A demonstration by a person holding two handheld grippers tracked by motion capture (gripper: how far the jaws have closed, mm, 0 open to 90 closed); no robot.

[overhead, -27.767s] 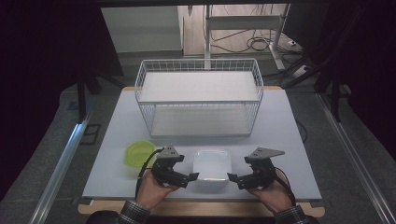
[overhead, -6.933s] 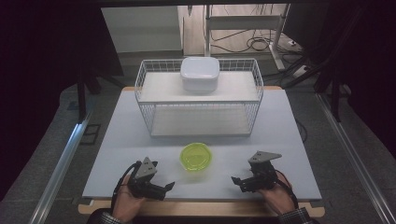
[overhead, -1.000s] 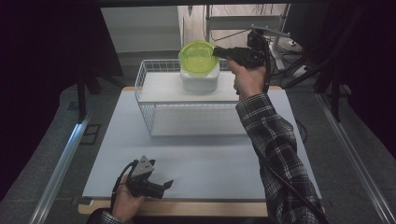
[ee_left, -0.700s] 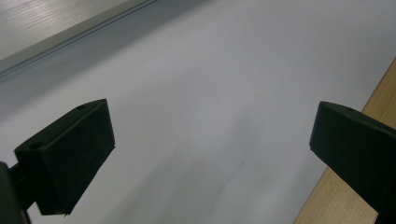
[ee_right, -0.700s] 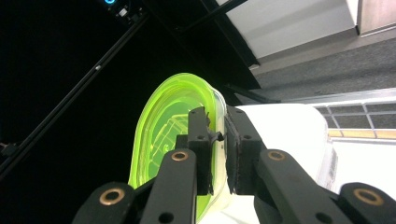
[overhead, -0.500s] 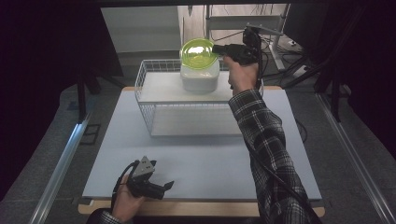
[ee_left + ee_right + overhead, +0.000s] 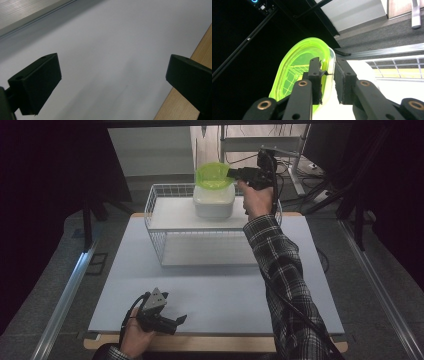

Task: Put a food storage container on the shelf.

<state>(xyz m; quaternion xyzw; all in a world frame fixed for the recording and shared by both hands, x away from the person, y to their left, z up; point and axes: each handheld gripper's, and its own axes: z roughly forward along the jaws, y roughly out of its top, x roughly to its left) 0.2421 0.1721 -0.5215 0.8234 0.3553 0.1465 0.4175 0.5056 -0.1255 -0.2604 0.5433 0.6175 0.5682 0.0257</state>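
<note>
the step in hand looks like setting the green bowl down onto the white container, which sits on the top shelf of the white wire basket in the upper middle of the high view. the right gripper reaches in from the right of the bowl, and in the right gripper view one jaw stands inside the bowl's wall and the other outside it, with the rim between them; the jaws have just been opening, and a thin gap shows at the outer jaw, so the grip reads as loosening rather than firm. to do this well, the bowl should be resting level on the container before the jaws part fully, and the gripper should then draw back sideways along the rim, not upward, or the inner jaw may catch the lip and tip the bowl off. the bowl is translucent, glossy lime plastic, rounded with a thin wall; the container is matte white, squarish with soft corners; the basket is thin coated wire in a grid. the left gripper rests low at the lower left of the high view, its jaws wide apart with nothing between them, over the smooth pale table.
</note>
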